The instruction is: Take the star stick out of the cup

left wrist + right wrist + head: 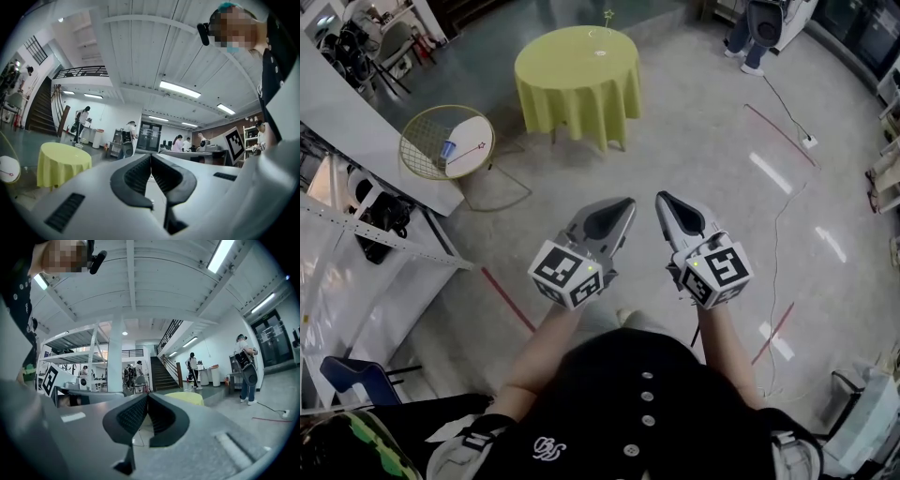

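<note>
Yellow-draped table point(572, 75) with star stick point(607, 15) well beyond left gripper point(628, 203) and right gripper point(661, 198), both closed, empty.

A small round table point(471, 126) carries a blue cup point(448, 148) and star stick point(470, 150).

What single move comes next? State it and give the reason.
Probably step forward toward the yellow table, where a small star shape seems to stand at the far edge. Both the left gripper and right gripper are shut, empty, and far from it.
</note>
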### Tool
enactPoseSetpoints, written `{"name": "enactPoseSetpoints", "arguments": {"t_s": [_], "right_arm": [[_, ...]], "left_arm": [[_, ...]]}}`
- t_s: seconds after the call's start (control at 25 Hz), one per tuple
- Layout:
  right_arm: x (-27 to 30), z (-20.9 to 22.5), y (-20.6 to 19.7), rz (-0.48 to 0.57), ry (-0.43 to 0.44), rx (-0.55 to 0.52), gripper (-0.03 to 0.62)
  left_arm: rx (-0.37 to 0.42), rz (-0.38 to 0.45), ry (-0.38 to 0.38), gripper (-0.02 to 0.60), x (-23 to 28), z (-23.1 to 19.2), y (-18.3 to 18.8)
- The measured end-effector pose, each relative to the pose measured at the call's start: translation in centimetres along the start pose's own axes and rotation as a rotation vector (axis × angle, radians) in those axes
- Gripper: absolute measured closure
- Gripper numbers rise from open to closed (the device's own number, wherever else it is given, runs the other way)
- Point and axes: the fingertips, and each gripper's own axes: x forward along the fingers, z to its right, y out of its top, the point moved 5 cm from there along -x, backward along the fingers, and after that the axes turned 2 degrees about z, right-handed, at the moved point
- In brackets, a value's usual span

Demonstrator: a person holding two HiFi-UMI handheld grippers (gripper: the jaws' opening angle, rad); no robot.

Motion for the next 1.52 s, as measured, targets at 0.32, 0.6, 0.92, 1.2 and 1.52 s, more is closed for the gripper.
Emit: {"name": "enactPoseSetpoints", "arguments": {"t_s": [0.32, 0.6, 0.92, 1.2, 1.52], "right_arm": [[2.0, 1.2, 0.6, 0.004, 0.045, -0.025, 0.591], [6.5, 3.9, -0.5, -0.024, 0.049, -0.037, 0.591], [14.5, 7.9, -0.6, -0.023, 0.006, -0.022, 0.591], [21.9, 10.2, -0.6, -0.051, -0.003, -0.045, 0.591], [27.9, 12.2, -0.1, -0.042, -0.037, -0.053, 0.591]], "left_arm": [[0.004, 0.014, 0.047, 0.569, 1.6, -2.0, 0.3], [-0.019, -0.008, 0.047, 0.569, 3.3, -6.7, -0.6], [0.014, -0.009, 0.030, 0.569, 6.4, -15.7, 1.6], [0.018, -0.027, 0.009, 0.569, 8.6, -22.6, 3.1], [0.015, -0.031, -0.014, 0.569, 10.7, -29.1, 4.2]]}}
